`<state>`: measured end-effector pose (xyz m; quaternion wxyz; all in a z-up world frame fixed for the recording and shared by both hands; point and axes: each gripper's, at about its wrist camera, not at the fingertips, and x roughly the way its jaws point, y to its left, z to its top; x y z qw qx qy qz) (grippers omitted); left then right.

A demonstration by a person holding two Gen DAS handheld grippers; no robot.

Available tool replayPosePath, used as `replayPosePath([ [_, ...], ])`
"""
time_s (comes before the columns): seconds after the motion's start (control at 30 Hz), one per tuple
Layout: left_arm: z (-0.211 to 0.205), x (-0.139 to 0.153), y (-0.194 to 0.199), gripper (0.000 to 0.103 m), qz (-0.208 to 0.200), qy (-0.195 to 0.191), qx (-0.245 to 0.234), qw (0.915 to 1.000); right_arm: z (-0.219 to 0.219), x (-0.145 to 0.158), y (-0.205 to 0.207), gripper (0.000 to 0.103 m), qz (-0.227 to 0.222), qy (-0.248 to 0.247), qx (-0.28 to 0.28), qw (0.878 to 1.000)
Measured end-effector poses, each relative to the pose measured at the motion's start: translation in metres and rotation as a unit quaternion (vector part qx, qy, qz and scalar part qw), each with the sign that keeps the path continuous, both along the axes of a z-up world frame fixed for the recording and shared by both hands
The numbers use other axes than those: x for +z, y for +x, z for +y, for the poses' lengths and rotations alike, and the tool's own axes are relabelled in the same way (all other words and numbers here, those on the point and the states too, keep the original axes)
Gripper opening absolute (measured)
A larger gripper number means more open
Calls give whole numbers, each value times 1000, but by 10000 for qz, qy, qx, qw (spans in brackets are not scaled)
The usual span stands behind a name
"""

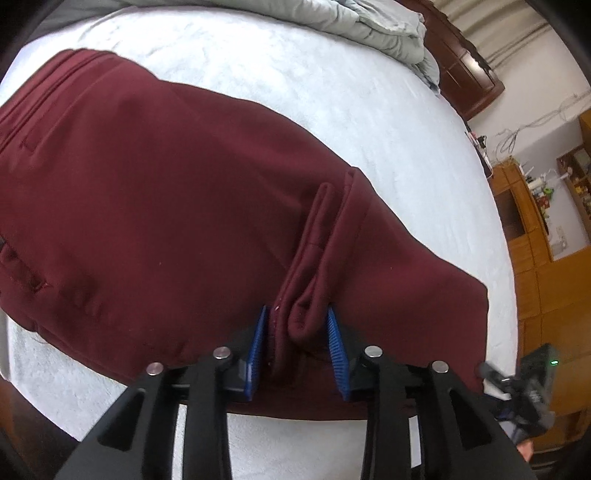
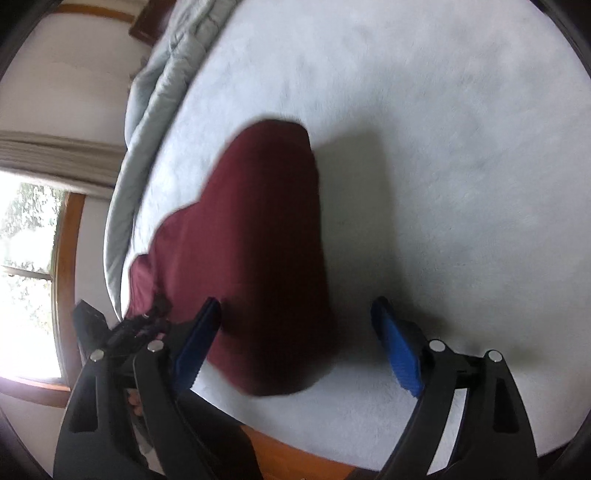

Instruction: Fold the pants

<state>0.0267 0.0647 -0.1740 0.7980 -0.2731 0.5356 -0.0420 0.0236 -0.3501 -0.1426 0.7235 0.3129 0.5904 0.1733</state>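
Your left gripper (image 1: 297, 354) is pinching a bunched fold of the maroon pants (image 1: 155, 206), jaws clenched on the cloth. Pants are lying folded on the white bed (image 1: 303, 85), waistband far left. Your right gripper (image 2: 295, 347) is hovering over them, jaws released.

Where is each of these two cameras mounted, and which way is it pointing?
Left wrist view: sits on the left tongs, looking along them at the maroon pants on the white bed; the blue pads pinch a bunched fold of fabric.
Right wrist view: sits on the right tongs, looking down over the pants' end; its jaws are spread, gripping nothing, and the picture is blurred.
Shared: pants, bed, grey quilt.
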Motion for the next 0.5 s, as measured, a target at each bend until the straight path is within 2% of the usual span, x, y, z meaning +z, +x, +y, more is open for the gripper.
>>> replayPosePath([
  [0.03, 0, 0, 0, 36, 9, -27, 15, 10000, 3, -4, 1, 84, -19, 53, 44, 10000],
  [0.1, -2, 1, 5, 41, 21, 8, 11, 10000, 8, -4, -1, 40, -108, 255, 167, 9995],
  [0.13, 1, 1, 5, 42, 16, 39, -1, 10000, 7, -2, -3, 37, -72, 315, 160, 9993],
  [0.2, -4, 1, 5, 45, 13, 141, -18, 9999, 6, 9, -5, 25, -185, 381, 255, 9988],
  [0.3, -11, 2, 6, 51, -13, 254, -65, 9997, -6, 37, -15, 23, -433, 762, 231, 9959],
  [0.37, -21, 1, 9, 54, -44, 364, -145, 9992, -13, 42, -19, 23, -441, 721, 138, 9963],
  [0.47, -26, -4, 10, 58, -102, 519, -227, 9983, -13, 8, -16, 24, 46, 52, 175, 9998],
  [0.5, -28, -3, 10, 59, -123, 573, -259, 9979, -14, -1, -16, 26, 165, -10, 137, 9998],
])
